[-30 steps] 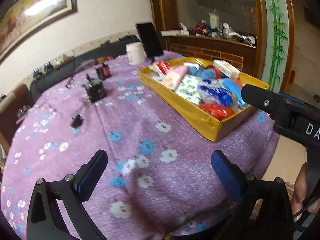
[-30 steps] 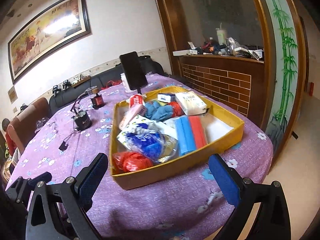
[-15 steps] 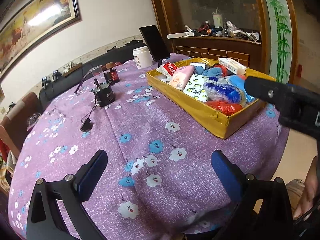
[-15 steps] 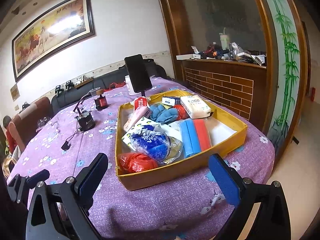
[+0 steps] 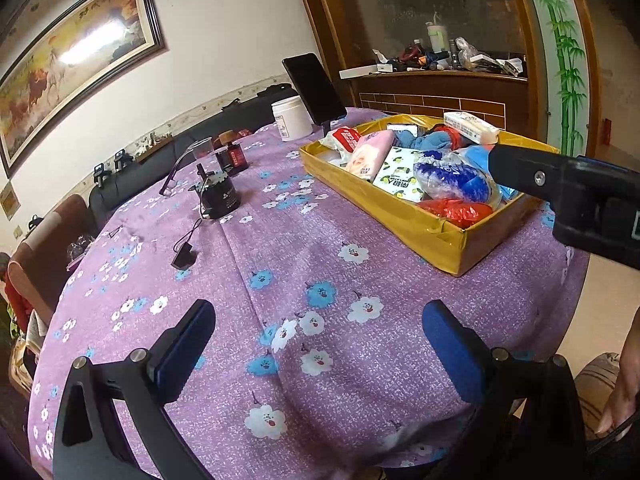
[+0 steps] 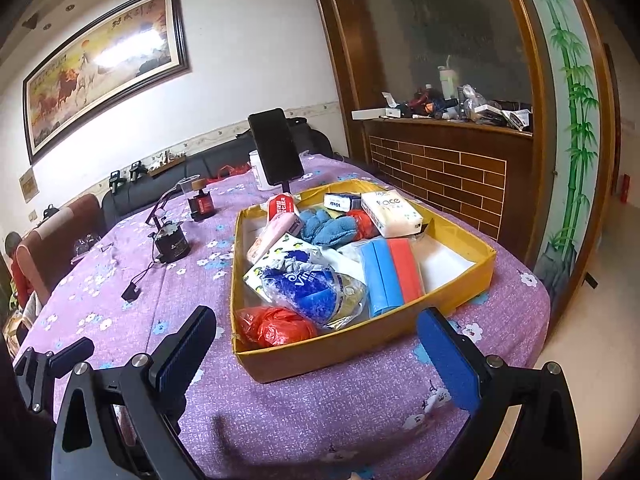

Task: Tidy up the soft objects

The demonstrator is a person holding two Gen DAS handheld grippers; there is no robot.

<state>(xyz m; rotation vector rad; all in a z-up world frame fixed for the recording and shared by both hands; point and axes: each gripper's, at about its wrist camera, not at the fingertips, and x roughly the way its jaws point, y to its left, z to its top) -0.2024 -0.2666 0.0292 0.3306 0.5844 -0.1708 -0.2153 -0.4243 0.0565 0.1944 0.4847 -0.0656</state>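
Observation:
A yellow cardboard tray [image 6: 360, 344] sits on the purple flowered tablecloth [image 6: 320, 412], filled with soft things: a red plastic bag [image 6: 272, 324], a blue bagged pack [image 6: 316, 292], blue and red rolls [image 6: 394, 276], a blue cloth [image 6: 328, 228], a white tissue pack [image 6: 390, 214] and a pink pack [image 6: 272, 236]. The tray also shows in the left wrist view [image 5: 420, 228]. My right gripper [image 6: 316, 348] is open and empty, just in front of the tray's near wall. My left gripper [image 5: 320, 344] is open and empty over bare cloth, left of the tray.
A black phone on a stand [image 6: 276, 148] and a white jar [image 5: 292, 118] stand behind the tray. A small black device with a cable [image 5: 220, 198], a red-labelled item [image 5: 236, 156] and glasses [image 5: 180, 168] lie at the left. A brick-faced counter [image 6: 452, 168] is on the right.
Both grippers have drawn back and risen a little, so the tray and table look farther away. Both stay open and empty.

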